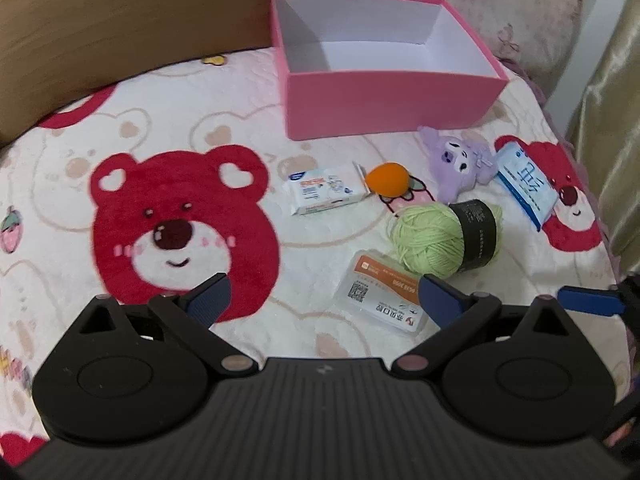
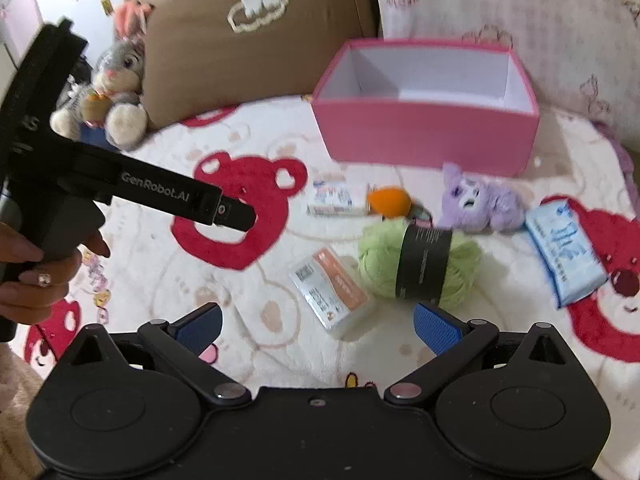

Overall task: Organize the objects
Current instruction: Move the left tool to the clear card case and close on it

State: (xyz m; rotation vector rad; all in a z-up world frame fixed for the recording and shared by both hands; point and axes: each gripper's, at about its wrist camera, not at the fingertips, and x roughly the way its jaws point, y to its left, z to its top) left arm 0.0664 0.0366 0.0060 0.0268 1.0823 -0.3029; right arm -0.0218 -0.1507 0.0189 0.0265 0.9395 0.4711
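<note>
An empty pink box [image 1: 392,104] [image 2: 424,136] stands at the back of the bear-print blanket. In front of it lie a white wipes pack [image 1: 326,191] [image 2: 334,200], an orange sponge [image 1: 387,178] [image 2: 389,202], a purple plush [image 1: 460,162] [image 2: 480,202], a blue tissue pack [image 1: 528,184] [image 2: 564,256], a green yarn ball [image 1: 436,242] [image 2: 420,264] and an orange-white card box [image 1: 382,300] [image 2: 332,292]. My left gripper [image 1: 324,300] is open and empty, above the blanket near the card box. My right gripper [image 2: 316,328] is open and empty, just before the card box and yarn.
A brown cushion [image 1: 120,28] [image 2: 248,40] and a floral pillow [image 1: 500,12] line the back. A grey rabbit plush [image 2: 108,88] sits at the far left. The left gripper's body and the hand holding it [image 2: 52,196] show at the left of the right wrist view.
</note>
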